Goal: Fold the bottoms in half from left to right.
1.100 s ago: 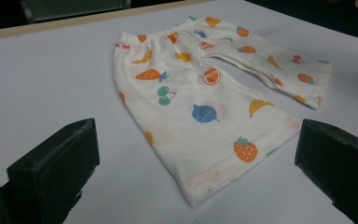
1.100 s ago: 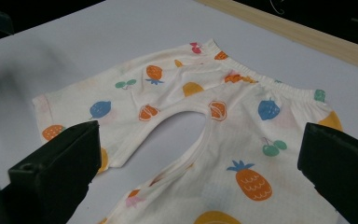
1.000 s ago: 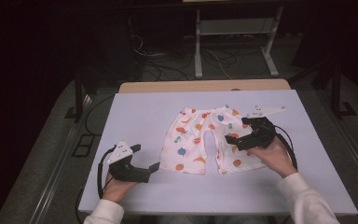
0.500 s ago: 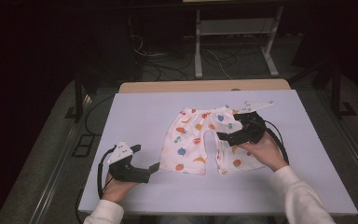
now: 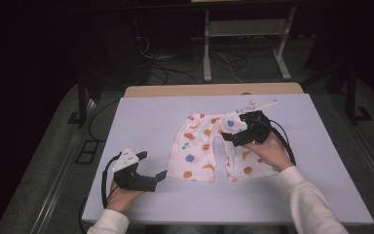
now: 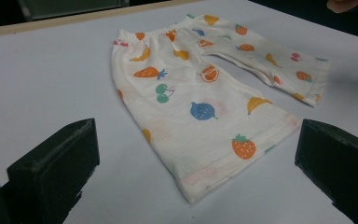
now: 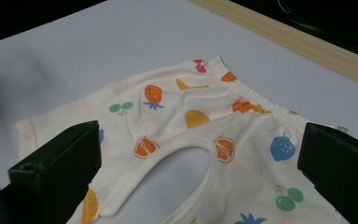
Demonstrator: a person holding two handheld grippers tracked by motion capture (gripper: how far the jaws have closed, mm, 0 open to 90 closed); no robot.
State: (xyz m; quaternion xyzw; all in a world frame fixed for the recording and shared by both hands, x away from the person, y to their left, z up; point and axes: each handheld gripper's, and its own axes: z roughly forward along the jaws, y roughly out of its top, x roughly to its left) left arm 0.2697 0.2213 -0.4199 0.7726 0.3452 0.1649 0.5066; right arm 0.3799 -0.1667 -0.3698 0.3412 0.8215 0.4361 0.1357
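Observation:
A pair of small white pants printed with coloured fruit lies flat in the middle of the pale table, waistband at the far side. My right gripper hovers open over the right leg near the crotch. In the right gripper view its jaws stand wide apart above the pants, and nothing sits in the gripper. My left gripper rests near the table's front left, just left of the left leg's hem. It is open and faces the pants.
A wooden strip runs along the table's far edge. Beyond it are a dark floor, cables and a white stand. Bare table surface lies left, right and in front of the pants.
My right gripper has moved a little left and farther away, from the right leg toward the waistband. The left gripper and the pants have stayed put.

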